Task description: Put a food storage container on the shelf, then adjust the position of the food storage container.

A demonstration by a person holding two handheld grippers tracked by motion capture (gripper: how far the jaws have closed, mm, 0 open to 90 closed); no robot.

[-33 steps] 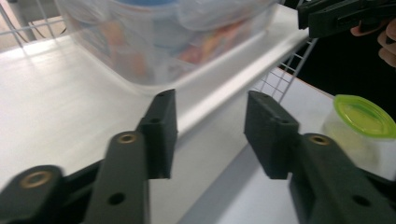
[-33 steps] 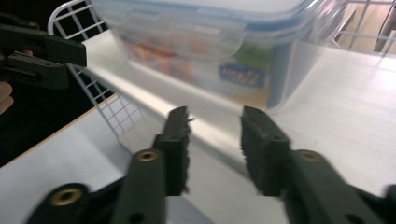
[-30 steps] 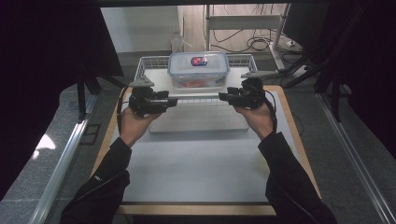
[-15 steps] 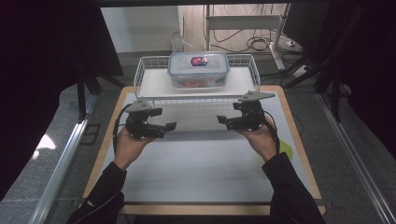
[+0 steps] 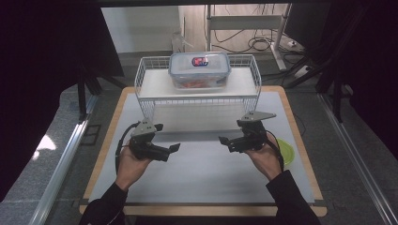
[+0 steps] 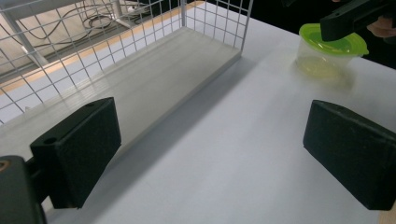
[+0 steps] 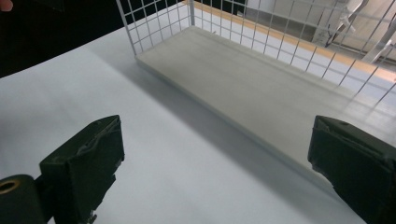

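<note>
My left gripper hovers open over the white table mat, in front of the rack's left half, with nothing between its pads. Level with it on the right, my right gripper is also open and empty, its pads spread wide. The two point inward at each other. A white wire rack stands at the back; its lower board is bare. On its top shelf sits a clear box with a blue-rimmed lid and red contents.
A round clear tub with a green lid stands on the mat just right of my right hand, partly hidden by it. The mat's wooden border runs along the sides. Dark screens flank the table.
Both grippers have pulled back from the rack toward the person and moved apart. The green-lidded tub has come into sight beside the right hand.
</note>
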